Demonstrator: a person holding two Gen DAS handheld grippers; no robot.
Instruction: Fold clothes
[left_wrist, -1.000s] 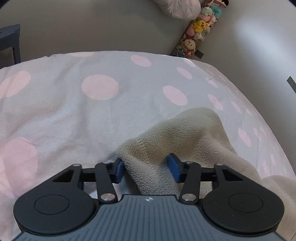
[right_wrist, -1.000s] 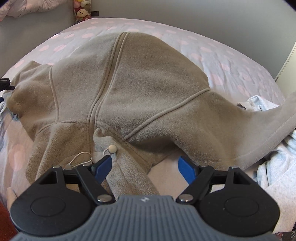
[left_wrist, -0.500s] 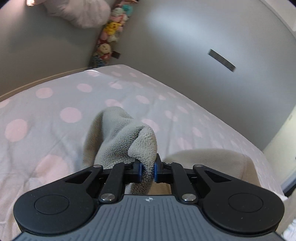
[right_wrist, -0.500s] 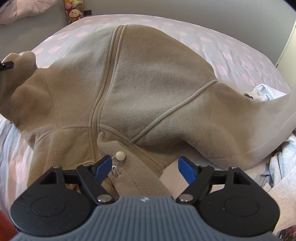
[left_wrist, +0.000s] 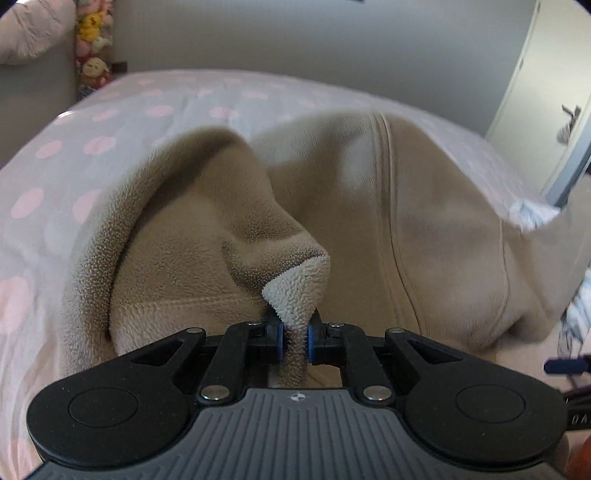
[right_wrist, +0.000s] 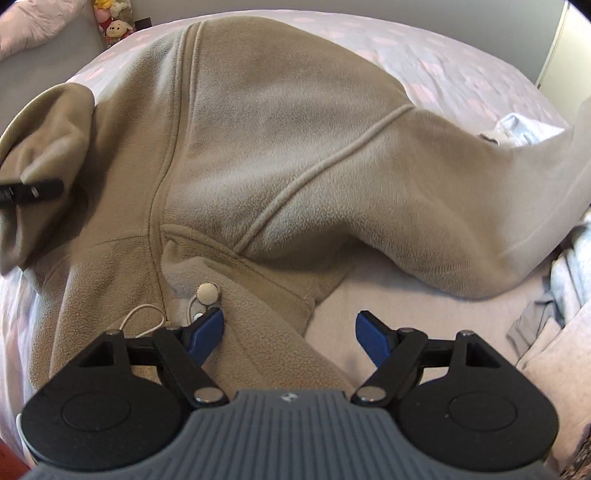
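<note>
Beige-tan fleece jacket (right_wrist: 280, 122) with paler, cream pile on its inner face, spread over a pale lilac-white bedsheet (left_wrist: 110, 122) dotted with soft pink circles. Cream toggle button (right_wrist: 207, 293) and off-white cord loop (right_wrist: 142, 317) near the collar. Royal-blue pads (right_wrist: 371, 338) on matte black gripper arms, ribbed slate-grey housing below. Pale blue-and-white crumpled clothing (right_wrist: 517, 129) at far right. Yellow, pink and tan plush toys (left_wrist: 92, 48) at far left against a plain grey wall (left_wrist: 332, 37).
</note>
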